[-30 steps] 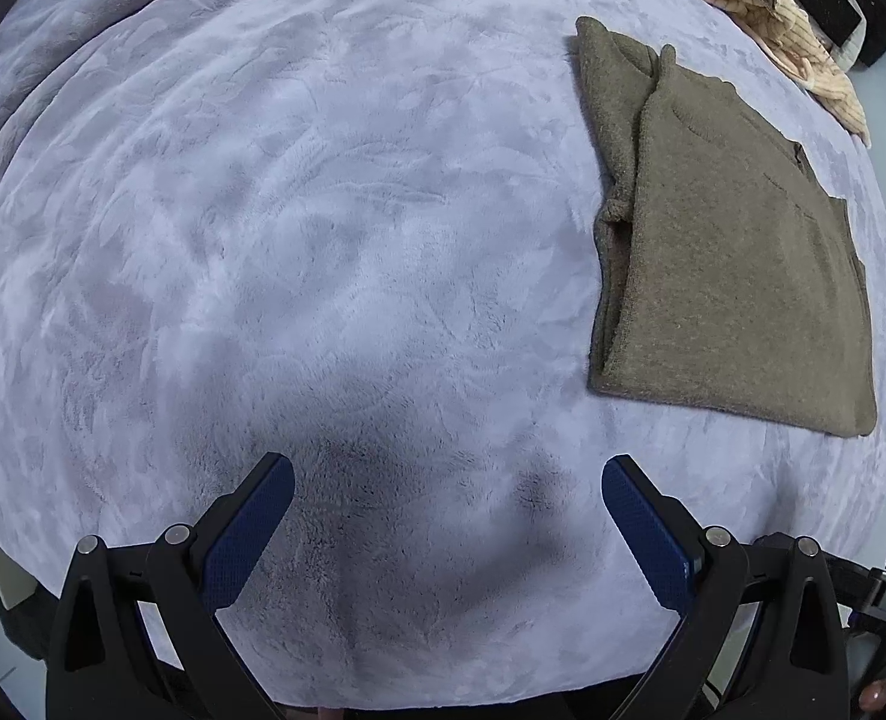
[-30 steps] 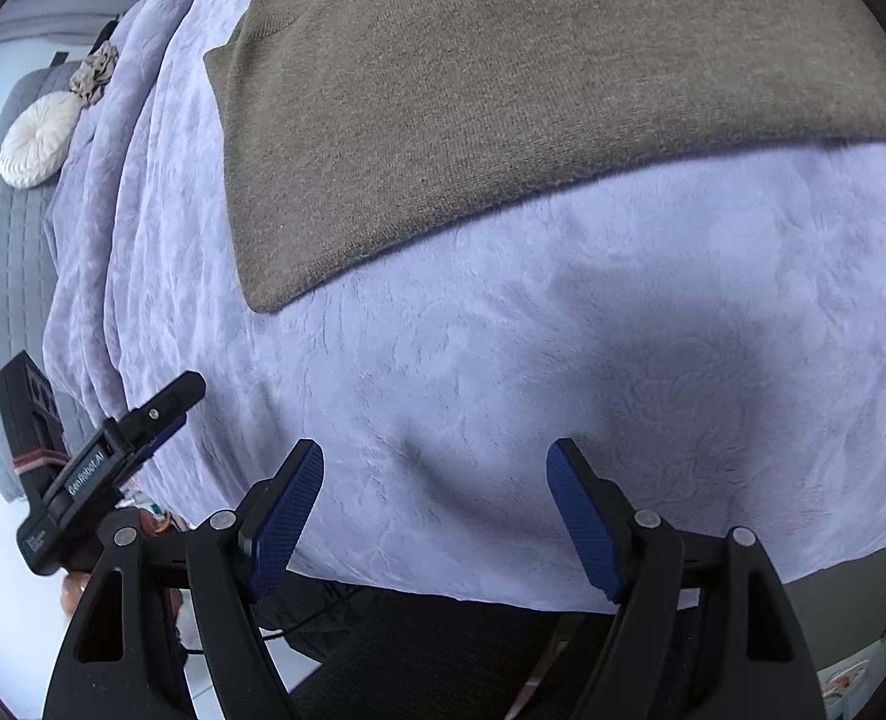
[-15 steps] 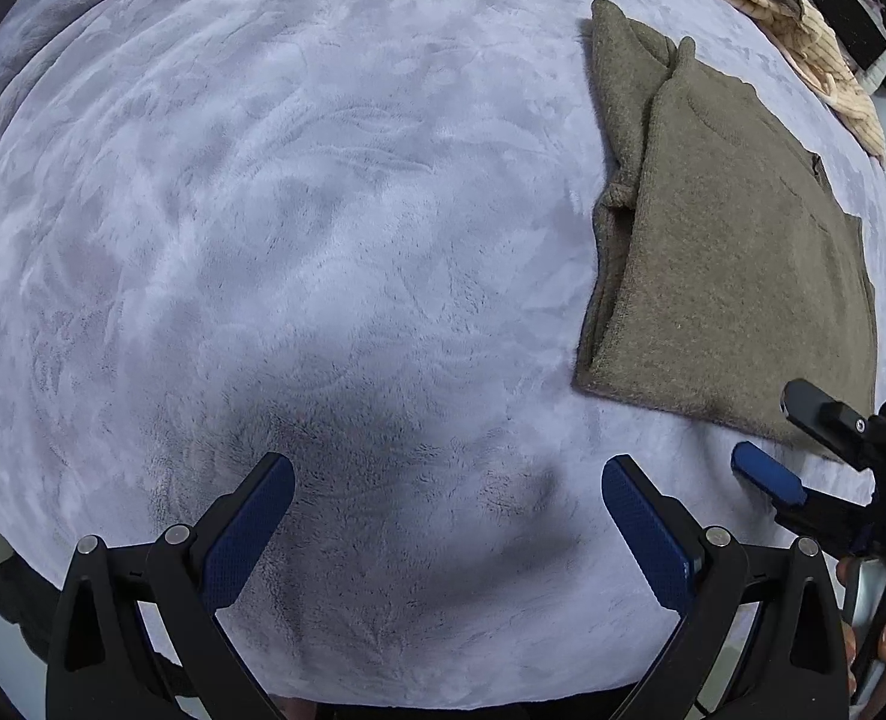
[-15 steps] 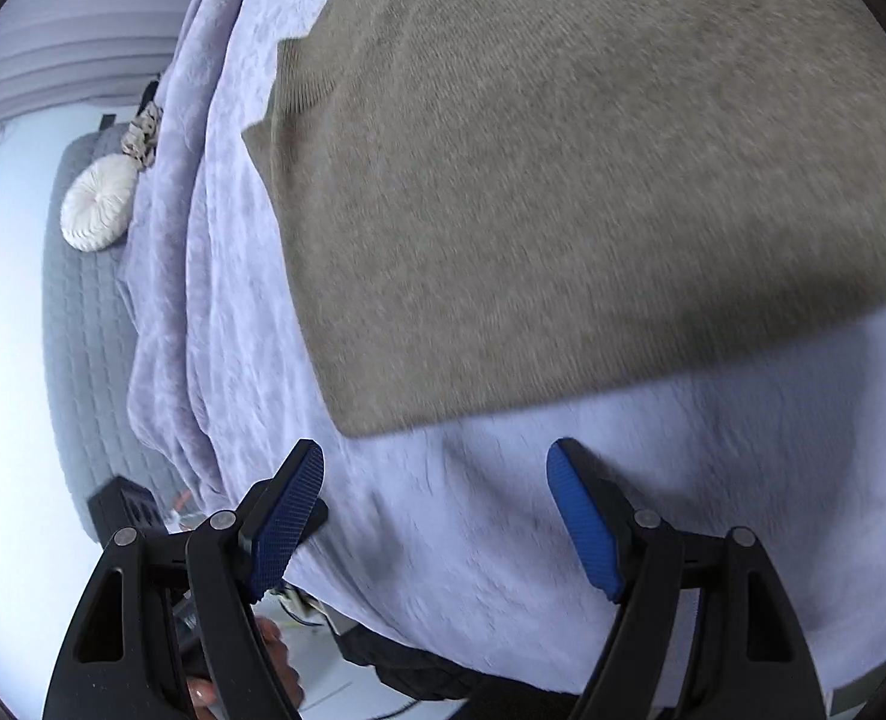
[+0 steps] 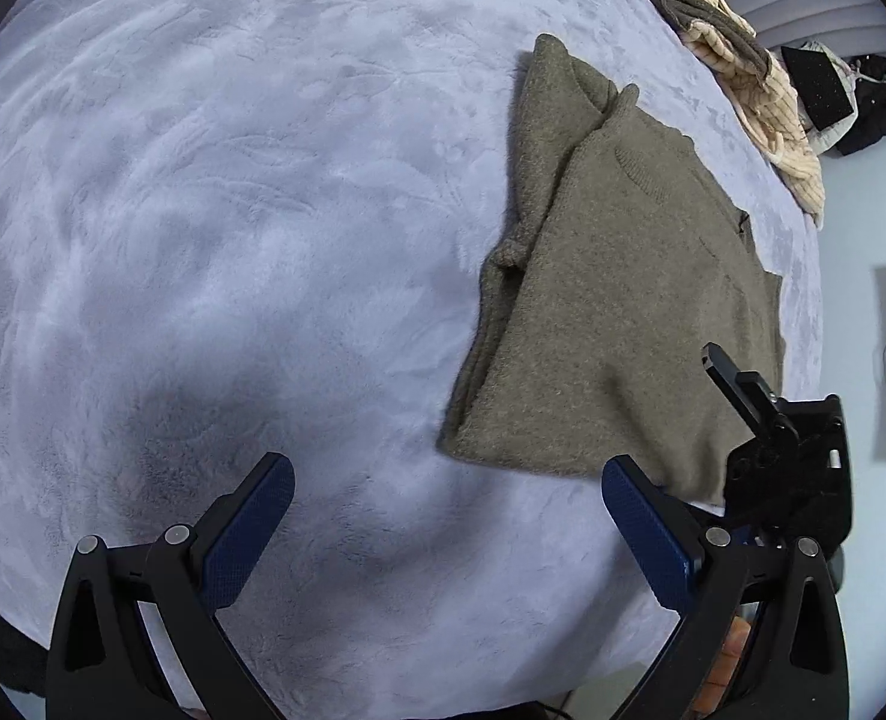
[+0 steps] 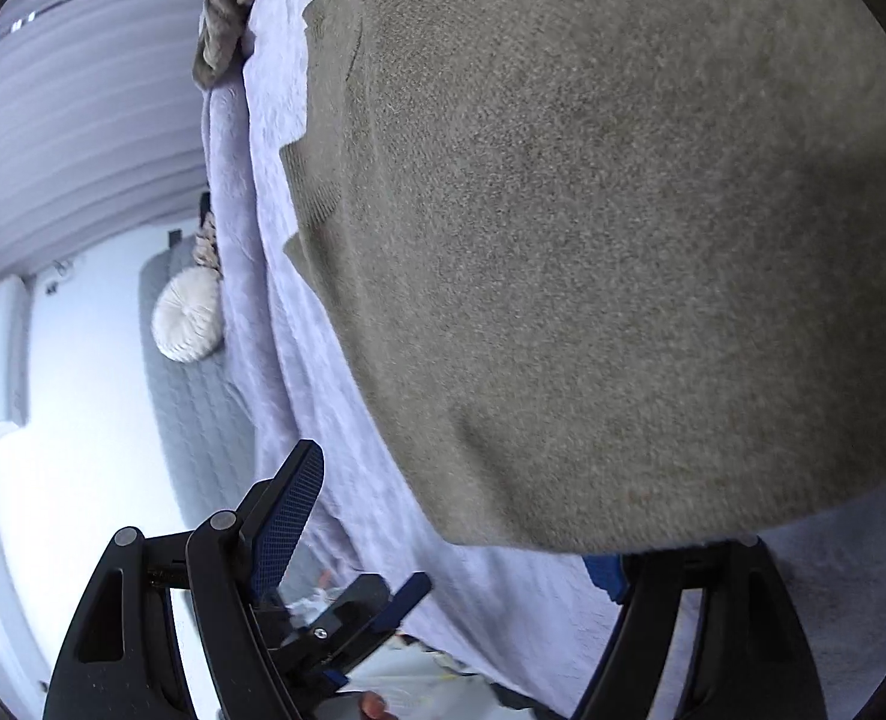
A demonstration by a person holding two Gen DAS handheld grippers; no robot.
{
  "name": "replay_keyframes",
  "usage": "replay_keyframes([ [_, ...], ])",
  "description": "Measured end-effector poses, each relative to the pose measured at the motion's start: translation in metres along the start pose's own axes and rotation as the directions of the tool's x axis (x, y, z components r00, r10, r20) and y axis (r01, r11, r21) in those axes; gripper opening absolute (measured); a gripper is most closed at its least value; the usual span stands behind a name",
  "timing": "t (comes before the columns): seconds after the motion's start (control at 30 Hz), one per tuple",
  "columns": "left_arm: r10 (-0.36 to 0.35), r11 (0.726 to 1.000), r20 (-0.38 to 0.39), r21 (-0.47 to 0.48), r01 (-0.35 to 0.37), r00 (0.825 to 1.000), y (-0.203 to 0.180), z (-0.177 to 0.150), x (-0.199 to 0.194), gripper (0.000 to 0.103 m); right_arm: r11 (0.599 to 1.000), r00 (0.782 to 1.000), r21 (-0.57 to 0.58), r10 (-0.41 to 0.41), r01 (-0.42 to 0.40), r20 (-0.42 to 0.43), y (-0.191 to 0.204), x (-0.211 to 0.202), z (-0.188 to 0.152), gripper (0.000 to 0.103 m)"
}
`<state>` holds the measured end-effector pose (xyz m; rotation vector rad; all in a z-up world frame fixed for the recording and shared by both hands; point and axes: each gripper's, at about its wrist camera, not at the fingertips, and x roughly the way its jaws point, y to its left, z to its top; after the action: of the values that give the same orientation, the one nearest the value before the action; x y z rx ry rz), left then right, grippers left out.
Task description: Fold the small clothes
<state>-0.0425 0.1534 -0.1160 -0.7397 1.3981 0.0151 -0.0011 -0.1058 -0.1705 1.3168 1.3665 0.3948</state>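
Observation:
An olive-brown knit sweater (image 5: 623, 300) lies partly folded on the lavender blanket (image 5: 233, 210), at the right of the left wrist view. My left gripper (image 5: 443, 522) is open and empty above the blanket, just short of the sweater's near left corner. The right gripper's black body shows at that view's right edge (image 5: 791, 462), at the sweater's near right corner. In the right wrist view the sweater (image 6: 623, 240) fills most of the frame. My right gripper (image 6: 455, 528) is open, and the sweater's near edge covers its right finger.
A cream and grey pile of clothes (image 5: 743, 60) lies at the far right of the bed. A round white cushion (image 6: 188, 324) sits on a grey quilted surface (image 6: 203, 420) beside the bed. The bed edge runs close under both grippers.
Both grippers have moved toward the sweater's near edge. The right gripper swung in until the sweater's edge lies over its right finger. Both stay open.

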Motion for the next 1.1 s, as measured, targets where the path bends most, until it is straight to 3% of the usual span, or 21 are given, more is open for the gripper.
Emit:
replay_keyframes([
  [0.1, -0.060, 0.998, -0.006, -0.036, 0.060, 0.998, -0.001, 0.010, 0.001, 0.103, 0.990, 0.997, 0.119, 0.079, -0.078, -0.003, -0.012, 0.008, 0.002, 0.064],
  [0.27, -0.080, 0.995, -0.015, -0.067, 0.079, 0.997, -0.001, 0.021, 0.009, 0.103, 0.977, 0.991, 0.173, 0.132, -0.124, -0.034, -0.019, 0.016, 0.001, 0.009],
  [0.4, -0.166, 0.980, -0.026, -0.117, 0.162, 0.986, 0.002, 0.029, 0.012, 0.103, 0.948, 0.964, 0.189, 0.265, -0.254, -0.033, -0.014, 0.002, 0.009, 0.009],
  [0.47, -0.216, 0.968, -0.023, -0.132, 0.212, 0.976, 0.005, 0.033, 0.010, 0.103, 0.948, 0.957, 0.164, 0.285, -0.273, -0.054, -0.006, -0.001, 0.011, 0.009],
  [0.57, -0.263, 0.958, -0.016, -0.125, 0.259, 0.965, -0.001, 0.043, 0.009, 0.103, 0.955, 0.954, 0.115, 0.286, -0.275, -0.091, 0.006, -0.005, 0.015, 0.009],
  [0.67, -0.220, 0.971, 0.003, -0.097, 0.219, 0.975, -0.012, 0.052, 0.010, 0.103, 0.960, 0.955, 0.074, 0.275, -0.268, -0.112, 0.017, -0.006, 0.019, 0.009],
  [0.8, -0.237, 0.969, -0.007, -0.079, 0.236, 0.971, -0.022, 0.065, 0.016, 0.103, 0.959, 0.950, 0.042, 0.282, -0.279, -0.135, 0.027, -0.007, 0.018, 0.009],
  [0.87, -0.267, 0.962, -0.013, -0.067, 0.265, 0.964, -0.027, 0.076, 0.021, 0.103, 0.959, 0.948, 0.029, 0.283, -0.281, -0.148, 0.028, -0.008, 0.019, 0.009],
  [1.0, -0.390, 0.920, -0.064, -0.077, 0.385, 0.919, -0.039, 0.101, 0.040, 0.103, 0.964, 0.951, -0.028, 0.258, -0.266, -0.170, 0.048, -0.003, 0.022, 0.009],
  [1.1, -0.384, 0.923, -0.104, -0.025, 0.384, 0.917, -0.059, 0.117, 0.054, 0.103, 0.967, 0.955, -0.063, 0.234, -0.249, -0.185, 0.056, -0.003, 0.024, 0.009],
])
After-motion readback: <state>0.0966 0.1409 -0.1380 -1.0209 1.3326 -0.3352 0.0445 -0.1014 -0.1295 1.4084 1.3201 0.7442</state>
